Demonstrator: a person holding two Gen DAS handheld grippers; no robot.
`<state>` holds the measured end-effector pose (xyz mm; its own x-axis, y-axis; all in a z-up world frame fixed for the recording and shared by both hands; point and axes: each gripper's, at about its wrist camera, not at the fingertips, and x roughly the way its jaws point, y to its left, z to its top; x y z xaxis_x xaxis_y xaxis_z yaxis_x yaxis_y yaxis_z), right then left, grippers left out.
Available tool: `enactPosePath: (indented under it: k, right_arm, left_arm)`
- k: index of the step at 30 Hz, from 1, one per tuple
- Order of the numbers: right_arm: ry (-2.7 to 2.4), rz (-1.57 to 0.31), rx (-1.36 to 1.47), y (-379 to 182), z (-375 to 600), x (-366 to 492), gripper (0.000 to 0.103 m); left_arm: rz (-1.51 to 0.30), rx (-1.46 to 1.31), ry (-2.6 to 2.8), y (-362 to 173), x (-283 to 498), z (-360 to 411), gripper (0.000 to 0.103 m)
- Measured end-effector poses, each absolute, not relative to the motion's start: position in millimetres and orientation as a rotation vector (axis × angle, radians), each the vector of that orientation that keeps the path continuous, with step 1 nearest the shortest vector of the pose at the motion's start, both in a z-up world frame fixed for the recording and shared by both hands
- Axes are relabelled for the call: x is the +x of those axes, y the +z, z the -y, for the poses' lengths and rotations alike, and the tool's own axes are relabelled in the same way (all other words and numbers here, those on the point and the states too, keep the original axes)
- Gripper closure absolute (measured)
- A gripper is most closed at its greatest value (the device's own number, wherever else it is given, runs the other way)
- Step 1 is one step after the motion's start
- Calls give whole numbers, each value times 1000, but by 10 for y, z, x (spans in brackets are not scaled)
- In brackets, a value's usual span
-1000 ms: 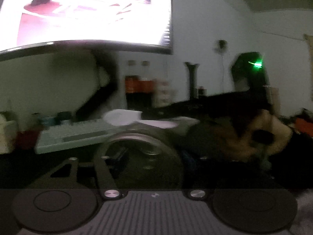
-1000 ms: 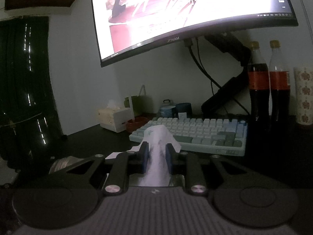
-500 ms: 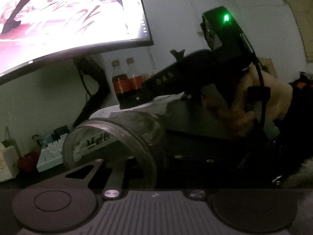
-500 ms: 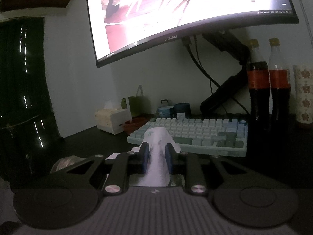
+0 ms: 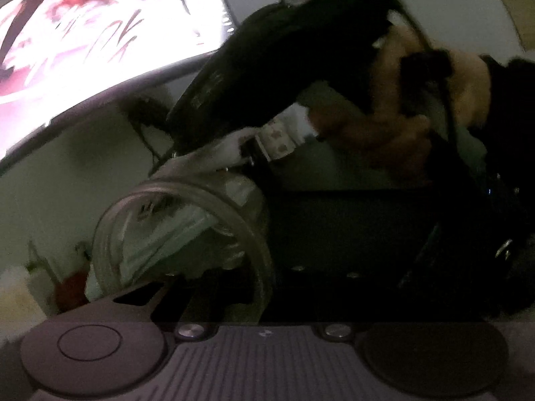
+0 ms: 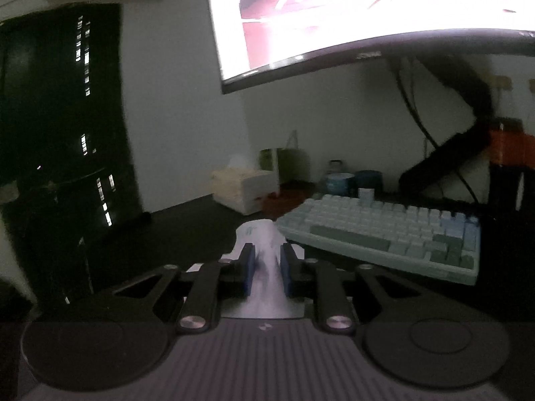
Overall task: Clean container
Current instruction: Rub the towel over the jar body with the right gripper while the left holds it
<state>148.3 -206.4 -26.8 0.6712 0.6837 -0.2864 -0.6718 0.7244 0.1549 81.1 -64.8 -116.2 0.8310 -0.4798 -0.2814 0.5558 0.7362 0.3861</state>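
Between my left tool's point(image 5: 234, 287) fingers sits the clear jar point(image 5: 180, 234); the jaws have just been closing and now grip its rim, mouth tipped toward the camera at 9 o'clock of centre. At 12 o'clock from the jar, my right tool point(image 5: 247, 153) pushes a white tissue point(image 5: 220, 150) against it. Its blue pads point(image 6: 249, 269) pinch that tissue point(image 6: 265, 267) tight. At 2 o'clock lies a keyboard point(image 6: 384, 237) on the dark tabletop point(image 6: 187, 227), under the monitor point(image 6: 367, 10).
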Motion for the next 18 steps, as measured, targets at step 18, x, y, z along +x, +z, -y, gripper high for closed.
enactPosePath:
  k: [18]
  right_arm:
    - [729,-226,44,-379,2105,1151,85]
  left_arm:
    - [-269,256,-605,-1144,942,428,84]
